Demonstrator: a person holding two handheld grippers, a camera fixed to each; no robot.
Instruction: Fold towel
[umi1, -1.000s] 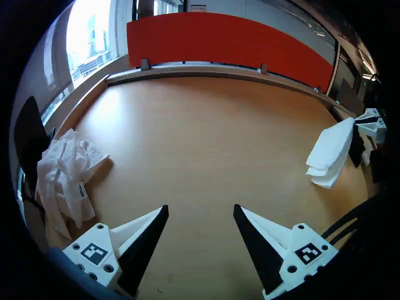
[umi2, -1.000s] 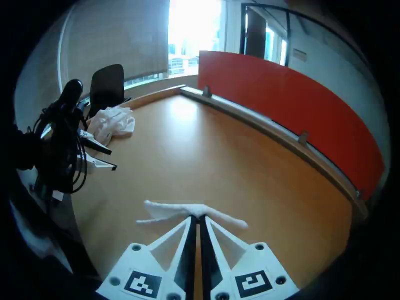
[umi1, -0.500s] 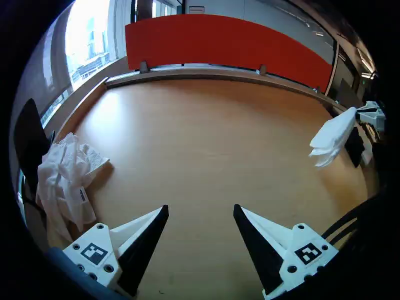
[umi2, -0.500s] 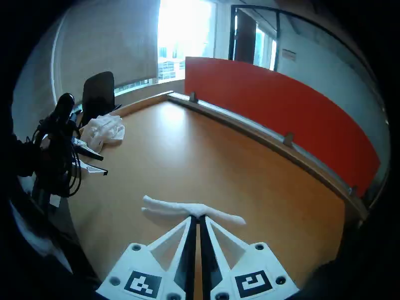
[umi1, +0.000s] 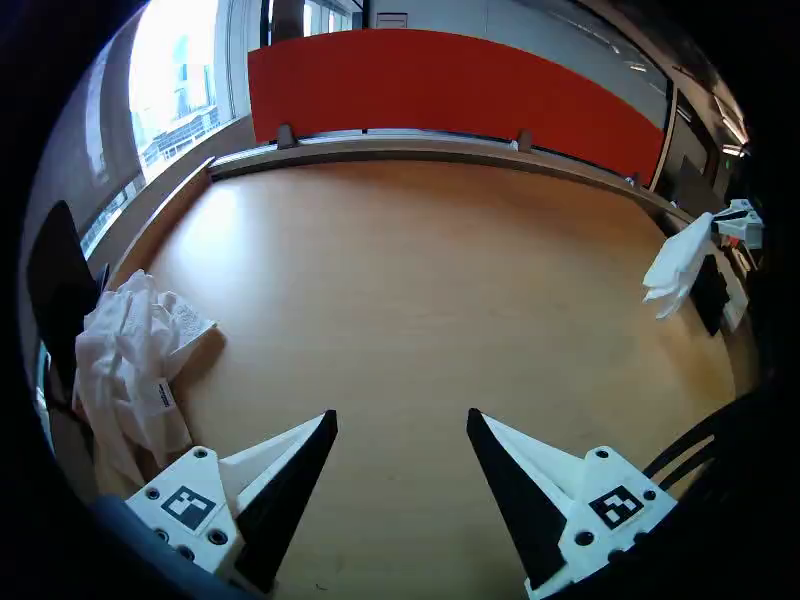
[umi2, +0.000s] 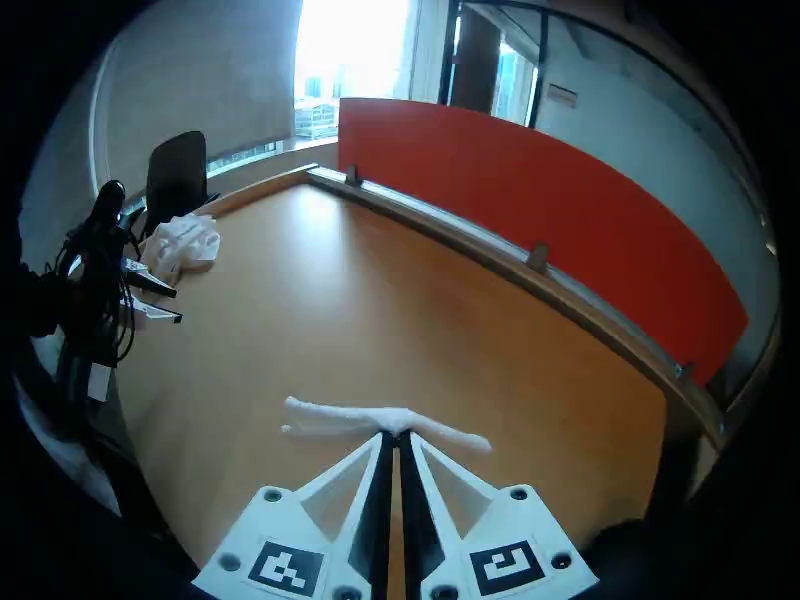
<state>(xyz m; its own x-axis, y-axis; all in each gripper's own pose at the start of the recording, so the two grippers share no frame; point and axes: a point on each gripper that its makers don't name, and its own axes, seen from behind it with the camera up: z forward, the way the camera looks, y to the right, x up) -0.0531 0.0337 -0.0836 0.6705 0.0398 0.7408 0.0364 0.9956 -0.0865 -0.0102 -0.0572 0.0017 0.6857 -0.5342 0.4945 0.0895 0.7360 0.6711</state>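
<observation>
While our right gripper (umi2: 398, 437) clamps the folded white cloth towel (umi2: 340, 418) above the light wooden table (umi2: 400, 300), our left gripper (umi1: 400, 414) hangs spread, empty. We judge this fold done; the crumpled white towel heap (umi1: 130, 360) awaits.

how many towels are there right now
2: one folded towel pinched by the right gripper, held above the desk; one crumpled heap at the desk's edge by the black chair. The heap may hold more than one.
</observation>
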